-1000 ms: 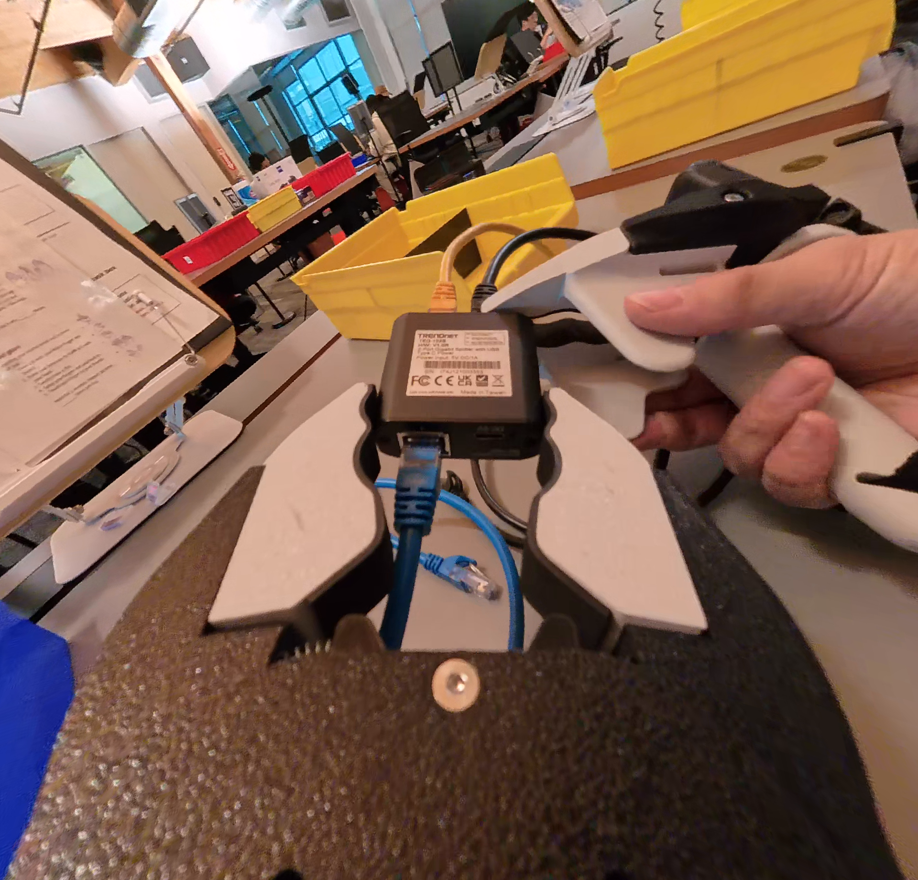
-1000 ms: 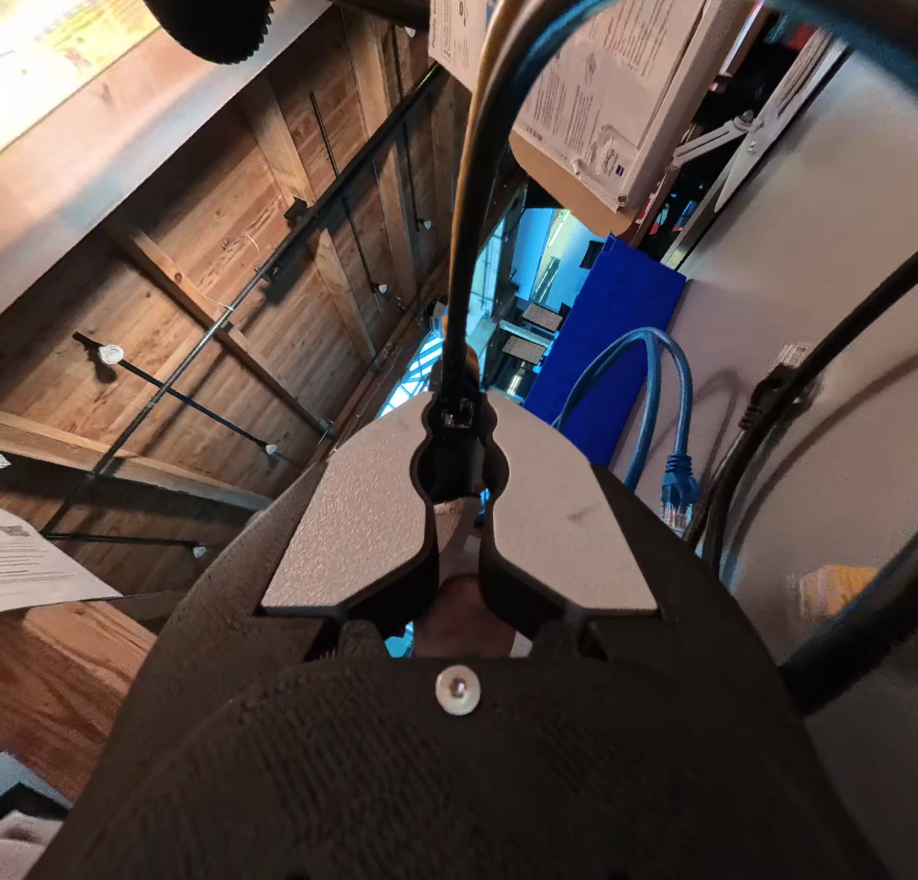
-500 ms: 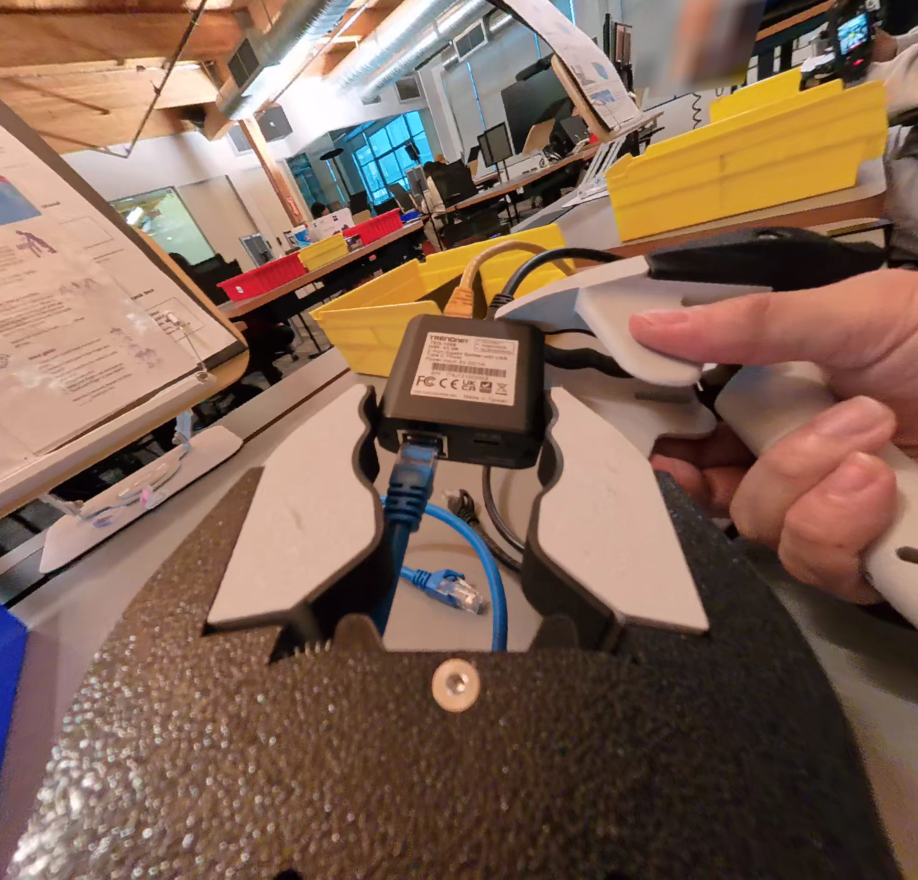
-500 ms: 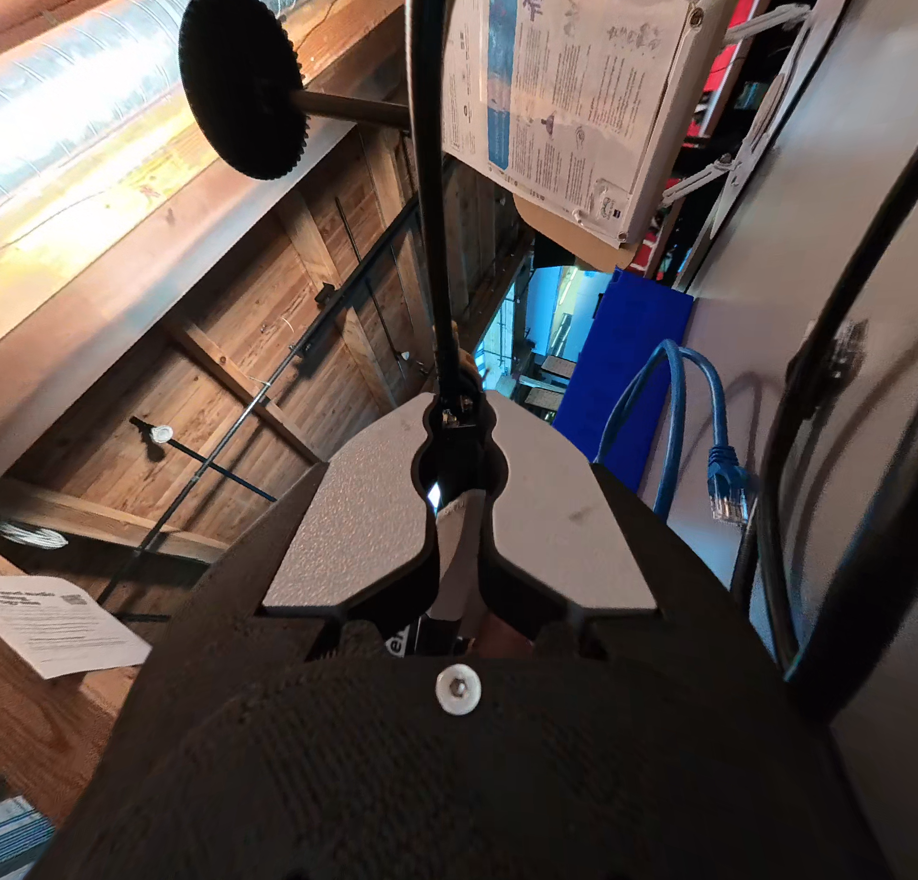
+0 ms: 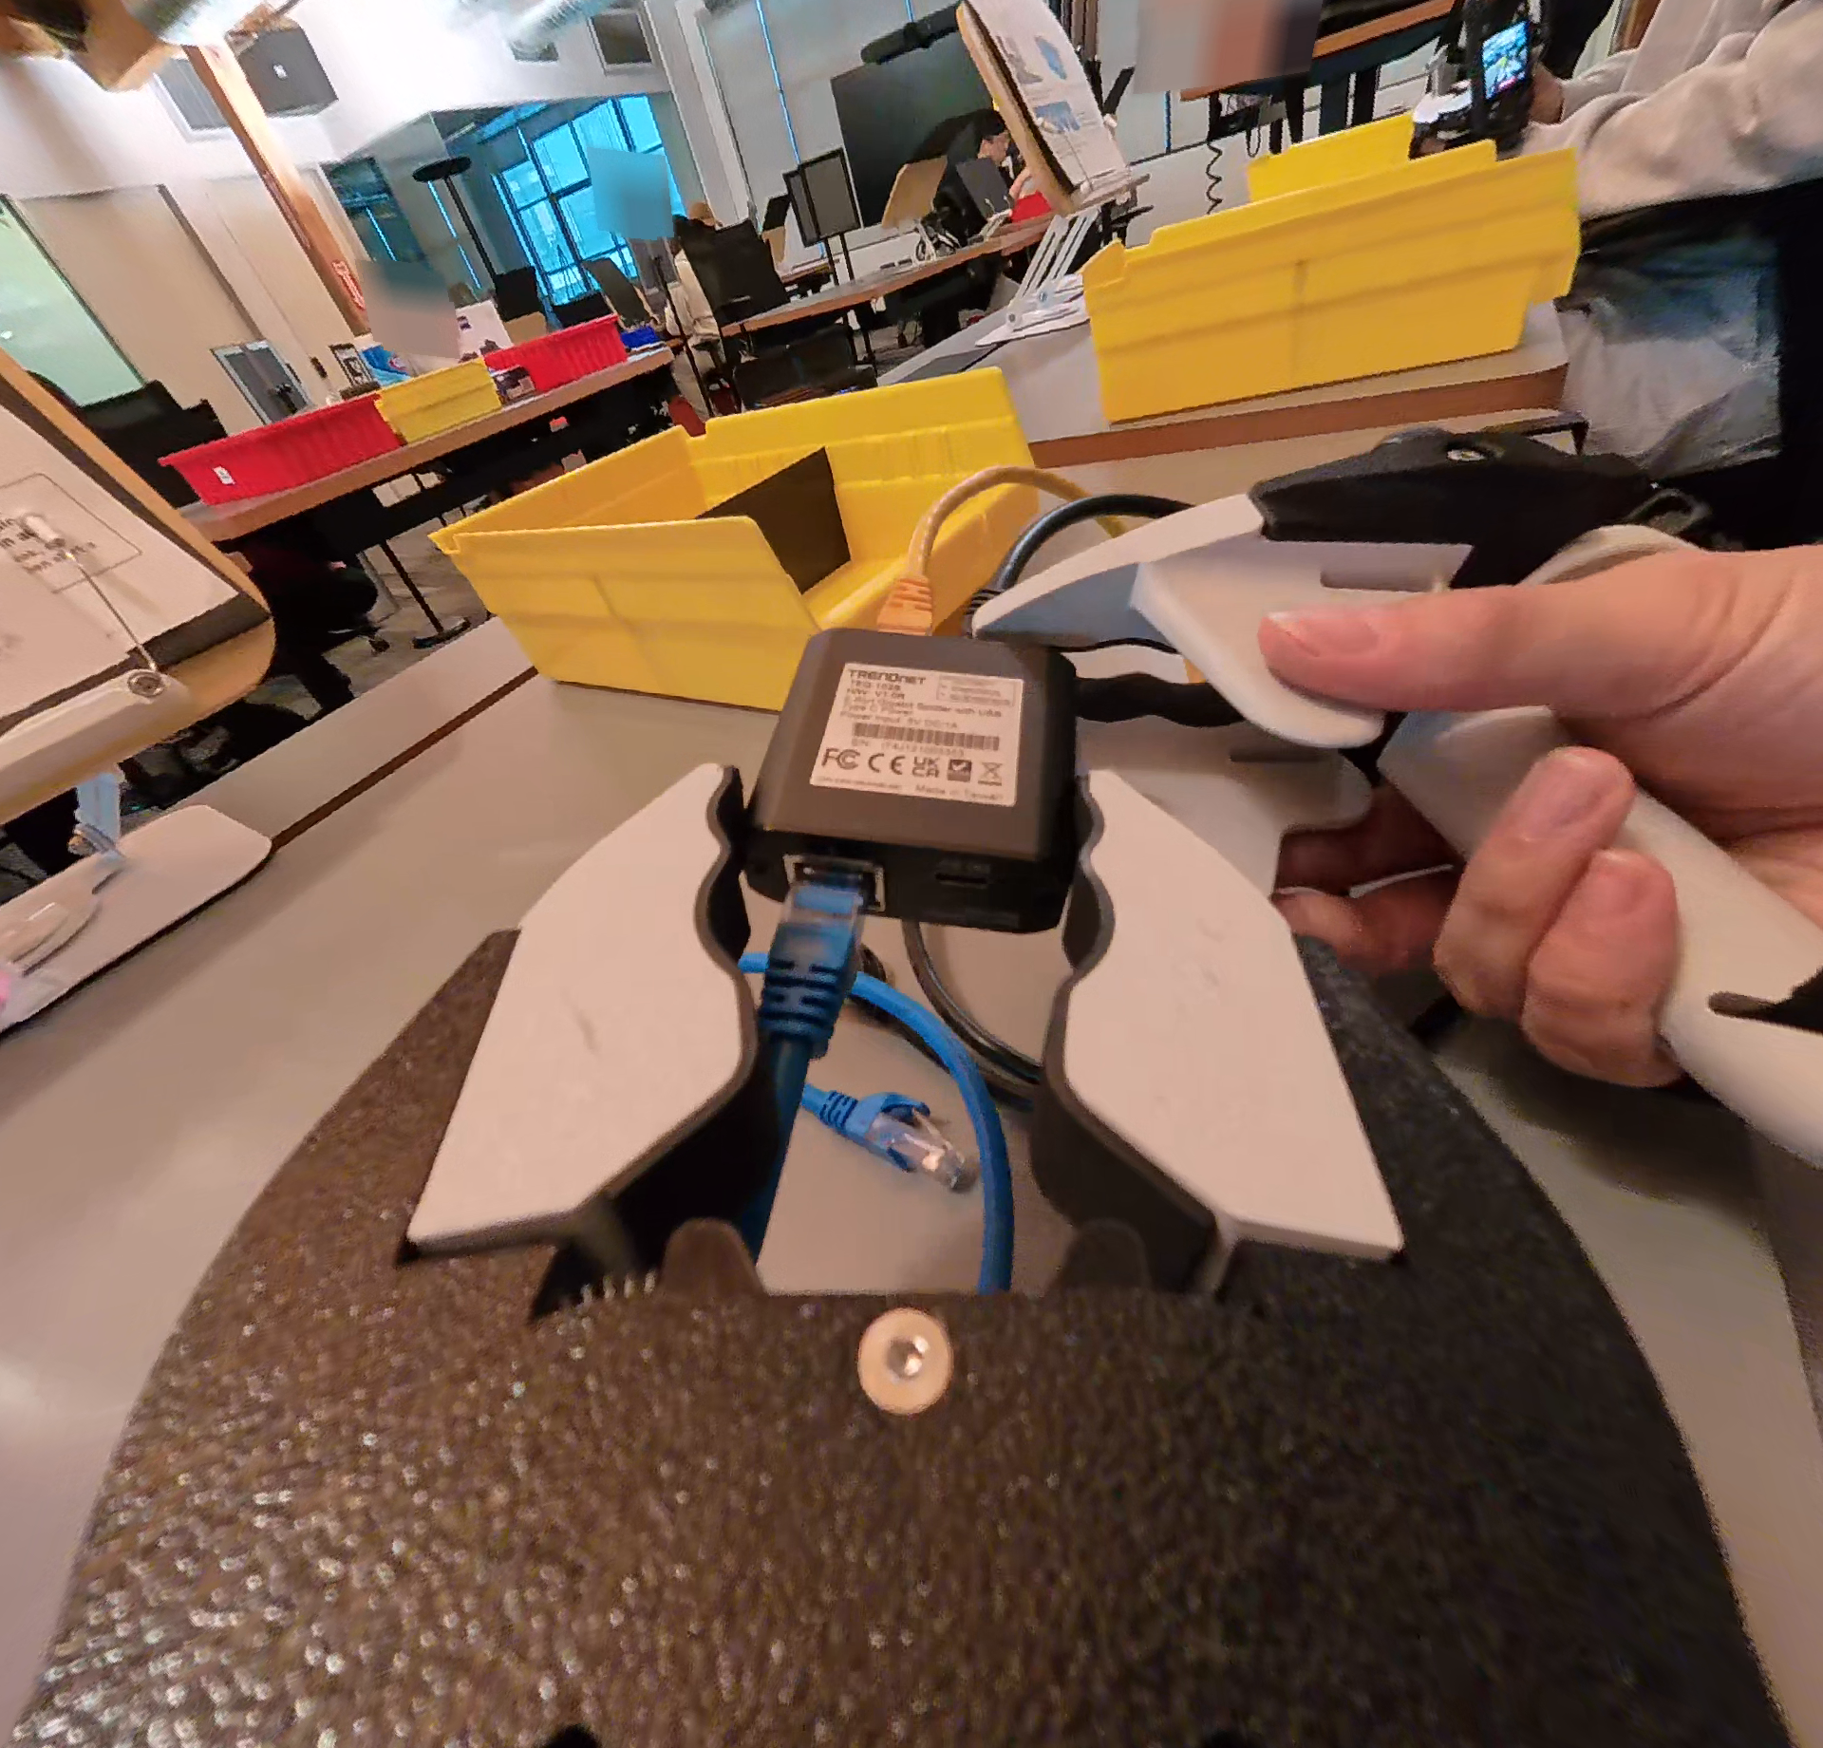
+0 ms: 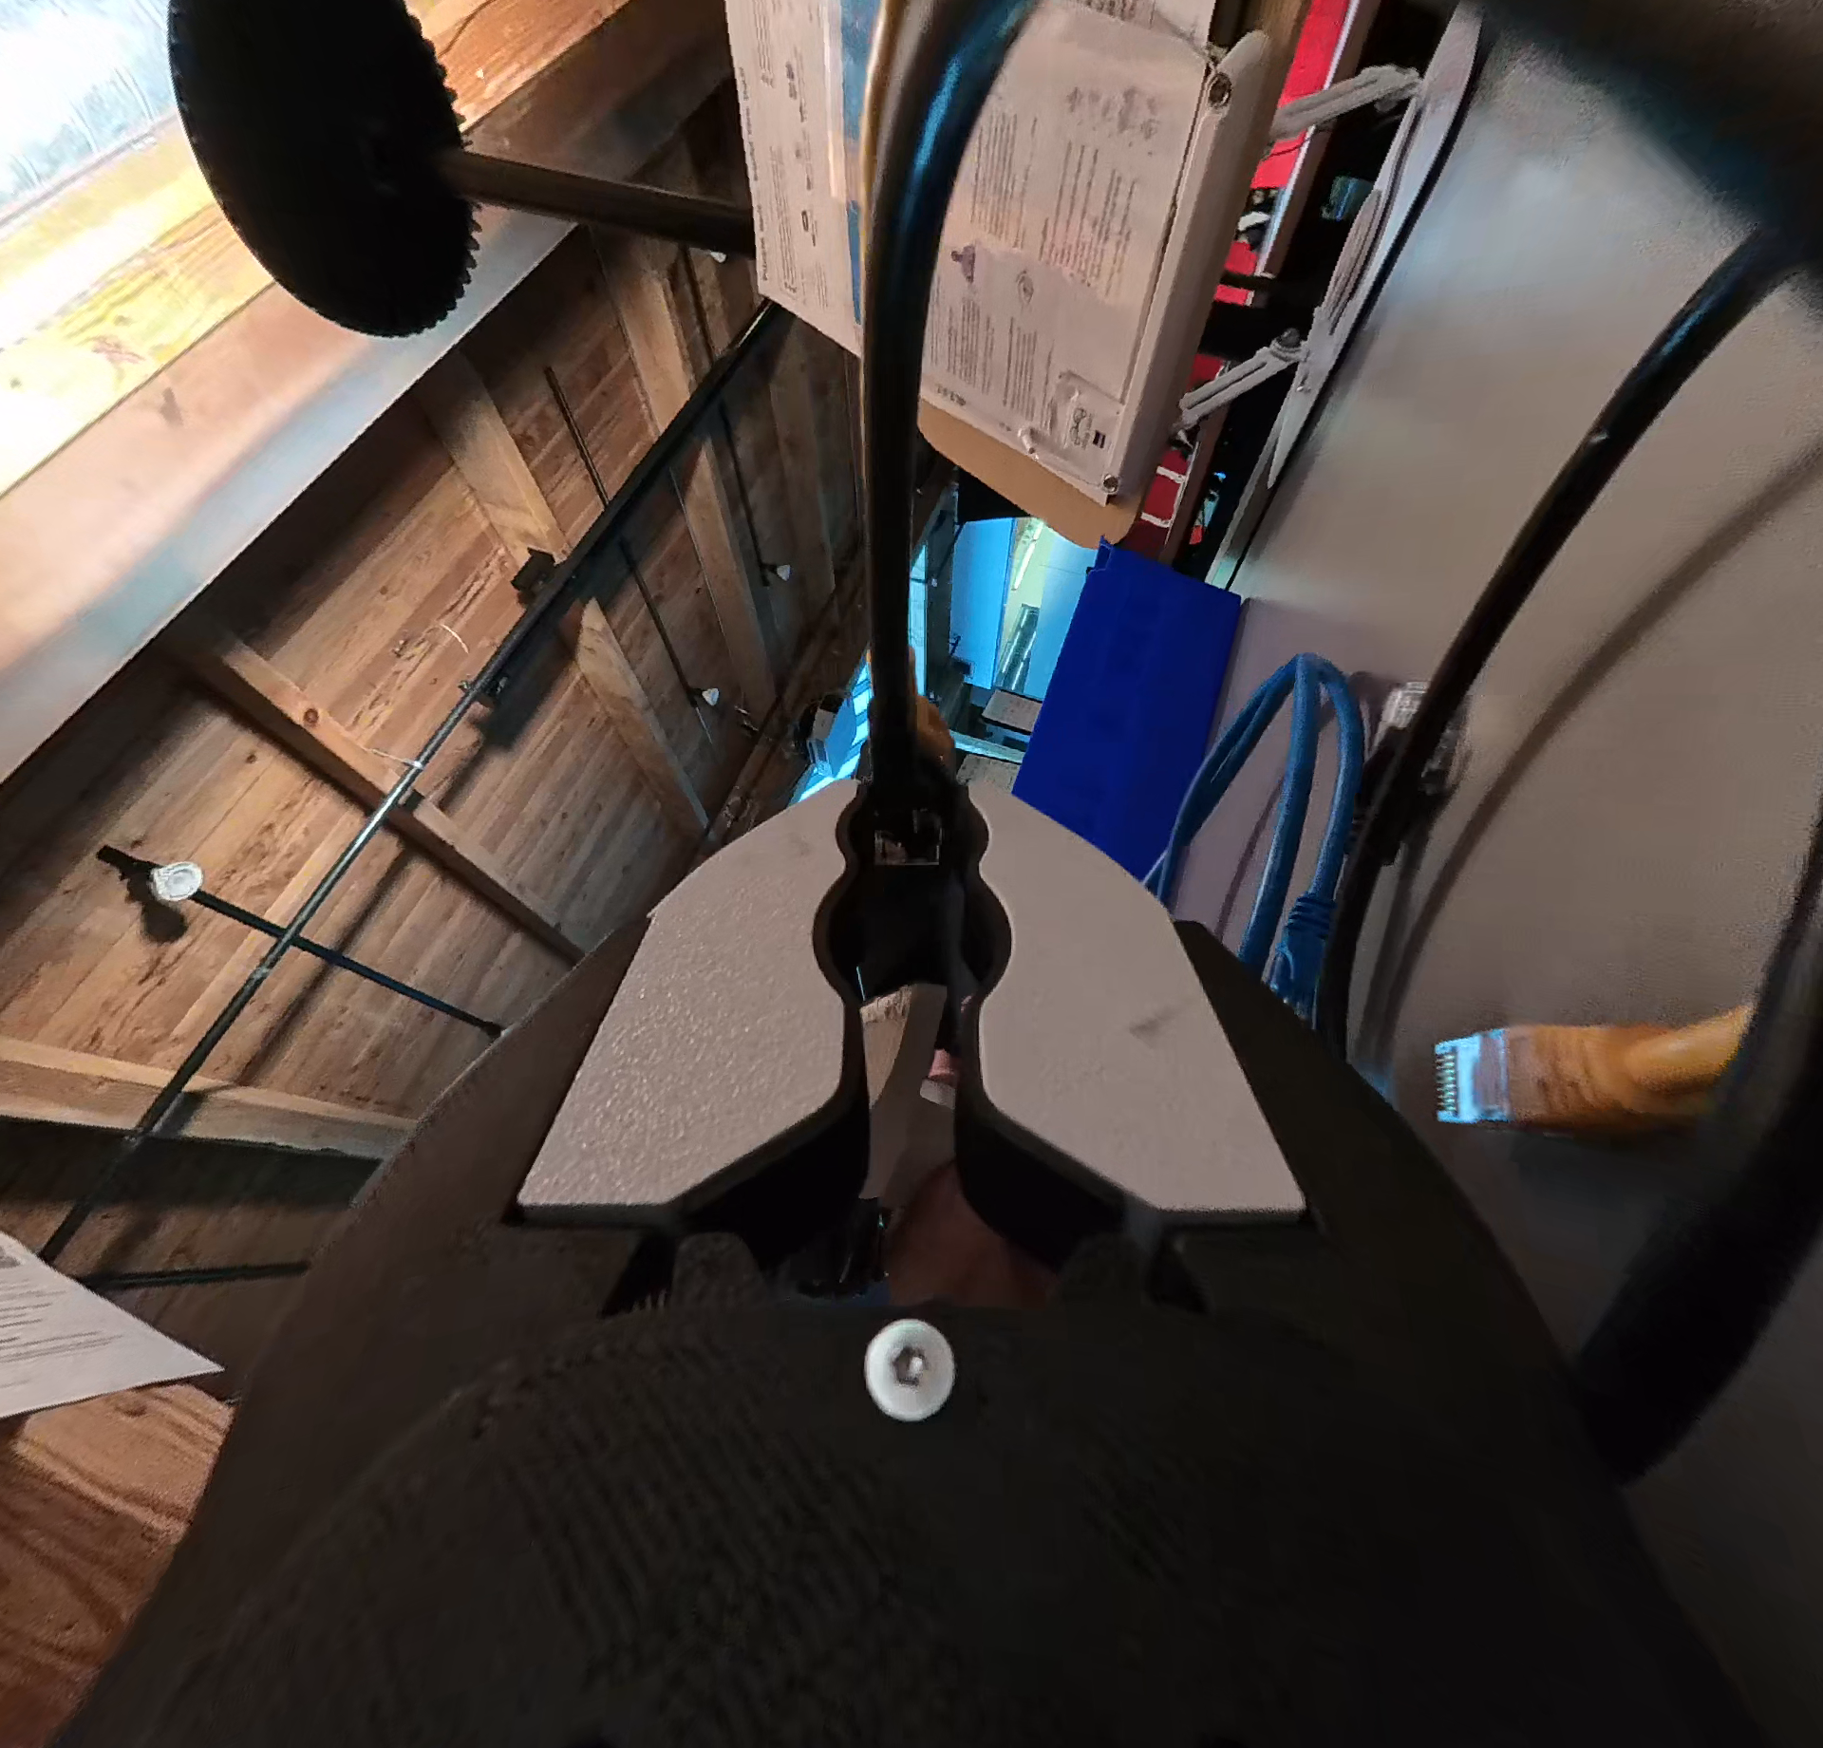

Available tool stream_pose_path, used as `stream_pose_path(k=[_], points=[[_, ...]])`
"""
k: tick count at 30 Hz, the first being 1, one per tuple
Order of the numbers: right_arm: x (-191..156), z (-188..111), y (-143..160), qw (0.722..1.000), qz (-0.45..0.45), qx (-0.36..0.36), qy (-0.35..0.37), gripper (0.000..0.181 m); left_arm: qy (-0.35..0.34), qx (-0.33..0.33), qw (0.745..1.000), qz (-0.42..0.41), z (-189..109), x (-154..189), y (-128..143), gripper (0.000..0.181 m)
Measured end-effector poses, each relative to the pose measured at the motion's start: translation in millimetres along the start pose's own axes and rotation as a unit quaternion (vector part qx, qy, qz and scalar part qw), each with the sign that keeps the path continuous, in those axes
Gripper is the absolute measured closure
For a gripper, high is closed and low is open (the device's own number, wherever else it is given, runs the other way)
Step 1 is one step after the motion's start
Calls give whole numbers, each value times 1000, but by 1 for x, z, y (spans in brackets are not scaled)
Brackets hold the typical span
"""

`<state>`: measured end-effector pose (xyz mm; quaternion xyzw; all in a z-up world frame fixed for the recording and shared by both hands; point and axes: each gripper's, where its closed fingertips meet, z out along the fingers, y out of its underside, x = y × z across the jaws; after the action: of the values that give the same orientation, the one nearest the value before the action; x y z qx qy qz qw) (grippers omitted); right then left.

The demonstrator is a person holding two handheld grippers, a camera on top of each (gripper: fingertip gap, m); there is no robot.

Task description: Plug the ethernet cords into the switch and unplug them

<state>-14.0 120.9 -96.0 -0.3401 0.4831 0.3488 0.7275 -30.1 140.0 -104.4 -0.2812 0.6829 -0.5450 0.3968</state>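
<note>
Now the left gripper [image 5: 903, 897] clamps the switch [image 5: 912, 773]; the right gripper [image 6: 908, 897] pinches the black cord [image 6: 893, 517]

Your left wrist view: bright, even indoor light, daylight from far windows [image 5: 552, 191]. Label on switch [image 5: 912, 778] sharp; background soft, straight lines bowed by wide-angle lens. Your right wrist view: dimmer, warm glare on ceiling duct [image 6: 59, 73] upper left. Black cable [image 6: 893, 418] dark, near silhouette. Orange plug [image 6: 1568, 1074] motion-blurred at right edge; table [image 6: 1578, 418] smeared.
</note>
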Motion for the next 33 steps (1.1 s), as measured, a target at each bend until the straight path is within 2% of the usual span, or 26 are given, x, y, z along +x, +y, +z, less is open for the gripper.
stream_pose_path(k=[8, 18, 23, 29, 33], points=[[7, 0, -2, 1000, -4, 4, 7, 167, -13, -9, 1000, 11, 7, -3, 3, 119], [3, 2, 0, 996, -85, -5, 7, 168, -25, 2, 1000, 19, 7, -5, 2, 119], [0, 6, -3, 991, -134, -9, 9, 168, -58, 4, 998, 33, 8, -7, 0, 119], [-6, 12, -1, 988, -152, -26, -16, 168, -89, 24, 994, 66, 4, -13, -7, 120], [-6, 14, -2, 987, -160, -25, -17, 168, -83, 32, 996, 24, 5, -14, -7, 119]])
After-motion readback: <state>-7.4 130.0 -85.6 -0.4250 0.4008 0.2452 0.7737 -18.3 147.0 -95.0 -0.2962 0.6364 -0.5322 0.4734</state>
